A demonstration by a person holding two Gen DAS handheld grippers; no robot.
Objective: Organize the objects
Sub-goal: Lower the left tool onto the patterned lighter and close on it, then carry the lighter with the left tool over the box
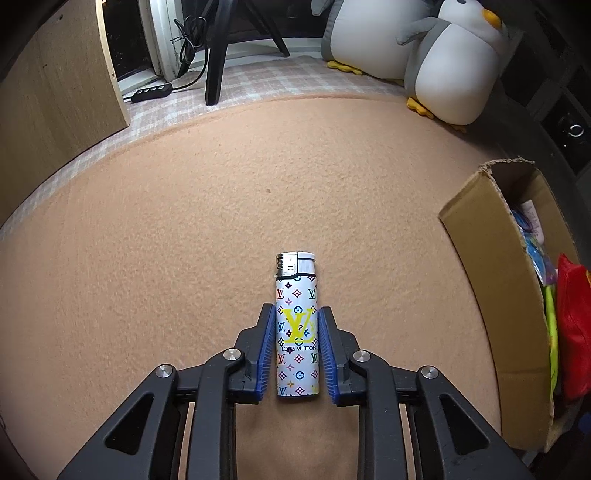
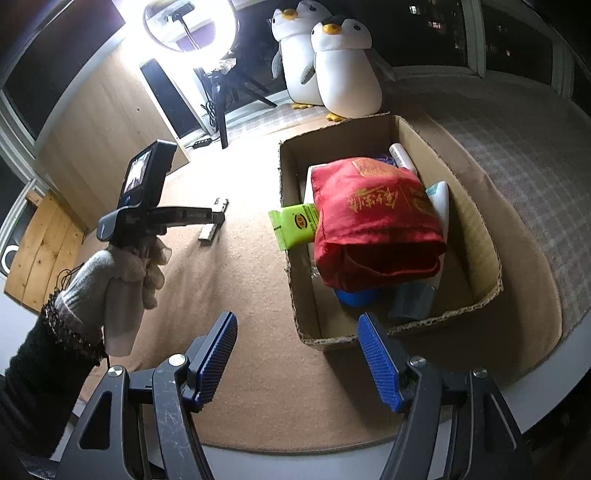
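Note:
A white lighter with a coloured monogram print lies on the tan mat, metal cap pointing away. My left gripper has its blue pads against both sides of the lighter's body, shut on it. In the right wrist view the lighter shows small under the left gripper's tip. My right gripper is open and empty above the mat, near the front corner of a cardboard box. The box holds a red cloth bag, a green packet and other items.
The box also shows at the right edge of the left wrist view. Two plush penguins sit behind the mat. A tripod with a ring light and a wooden panel stand at the back left.

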